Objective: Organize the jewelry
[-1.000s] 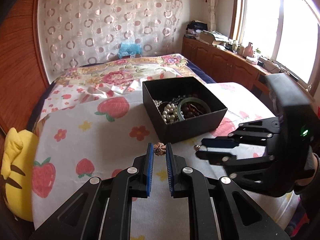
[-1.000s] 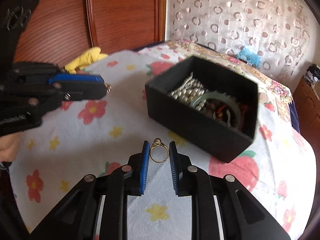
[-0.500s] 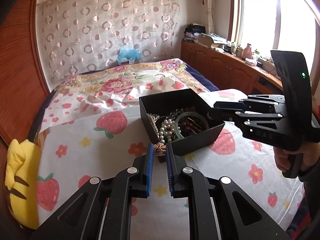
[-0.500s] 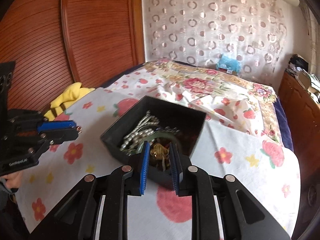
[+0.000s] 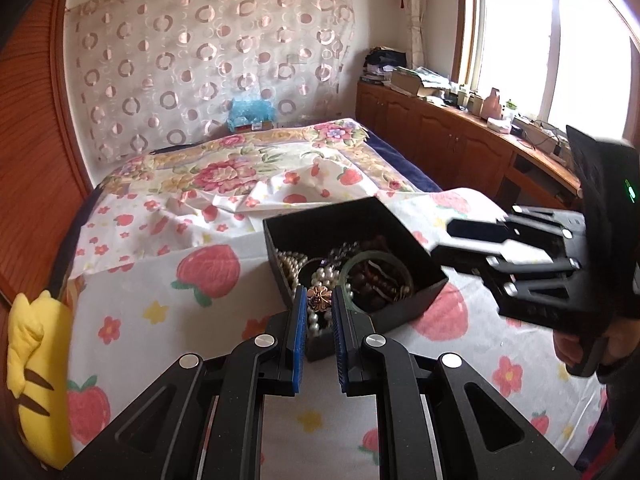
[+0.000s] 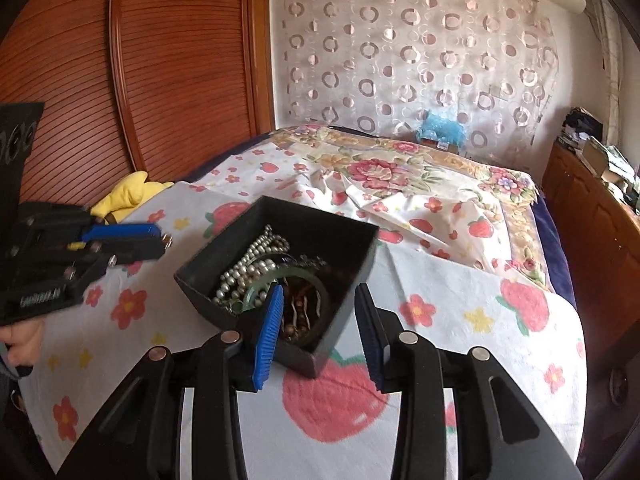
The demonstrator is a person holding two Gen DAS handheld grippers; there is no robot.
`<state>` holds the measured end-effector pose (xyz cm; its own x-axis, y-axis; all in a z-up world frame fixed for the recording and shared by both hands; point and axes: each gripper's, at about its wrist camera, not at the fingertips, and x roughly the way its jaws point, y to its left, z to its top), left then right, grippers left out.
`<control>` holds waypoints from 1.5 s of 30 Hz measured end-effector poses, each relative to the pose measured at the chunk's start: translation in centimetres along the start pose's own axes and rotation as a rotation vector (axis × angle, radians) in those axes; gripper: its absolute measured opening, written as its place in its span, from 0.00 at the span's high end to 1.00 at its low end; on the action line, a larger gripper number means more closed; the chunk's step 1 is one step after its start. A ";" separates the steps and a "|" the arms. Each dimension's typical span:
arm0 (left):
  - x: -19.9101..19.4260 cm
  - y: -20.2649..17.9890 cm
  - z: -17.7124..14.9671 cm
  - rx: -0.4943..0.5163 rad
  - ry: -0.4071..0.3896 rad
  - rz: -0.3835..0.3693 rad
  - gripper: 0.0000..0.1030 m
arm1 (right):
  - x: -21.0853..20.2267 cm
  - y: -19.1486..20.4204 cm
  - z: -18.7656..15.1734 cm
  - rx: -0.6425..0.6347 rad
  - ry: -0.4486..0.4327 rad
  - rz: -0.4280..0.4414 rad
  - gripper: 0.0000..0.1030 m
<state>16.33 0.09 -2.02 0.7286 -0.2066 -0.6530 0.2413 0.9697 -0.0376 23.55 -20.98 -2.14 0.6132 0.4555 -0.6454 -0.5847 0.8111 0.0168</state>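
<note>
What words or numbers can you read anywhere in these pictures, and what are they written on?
Left gripper: a pale word is printed on the side of its black body, too blurred to read.
Right gripper: faint marks low on its body, also too blurred.
Black box: no writing shows.
Boxes on the cabinet: too small to read.

A bed (image 5: 168, 360) is carrying everything, and a white sheet (image 6: 460, 360) printed with strawberries and flowers is covering its near part. A floral quilt (image 5: 240, 168) is lying rumpled farther back. A black box (image 6: 360, 256) is sitting on the sheet, and a yellow plush (image 5: 32, 360) is resting at the bed's edge by the wooden wall.
</note>
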 end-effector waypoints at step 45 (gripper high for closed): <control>-8.4 -1.5 -4.7 -0.114 -0.126 0.176 0.07 | -10.9 3.4 -5.4 0.182 -0.195 -0.165 0.02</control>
<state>6.84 0.96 0.00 0.8290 -0.0408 -0.5577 0.0349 0.9992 -0.0212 12.04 -25.17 0.84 0.7926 0.3599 -0.4922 -0.3749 0.9243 0.0721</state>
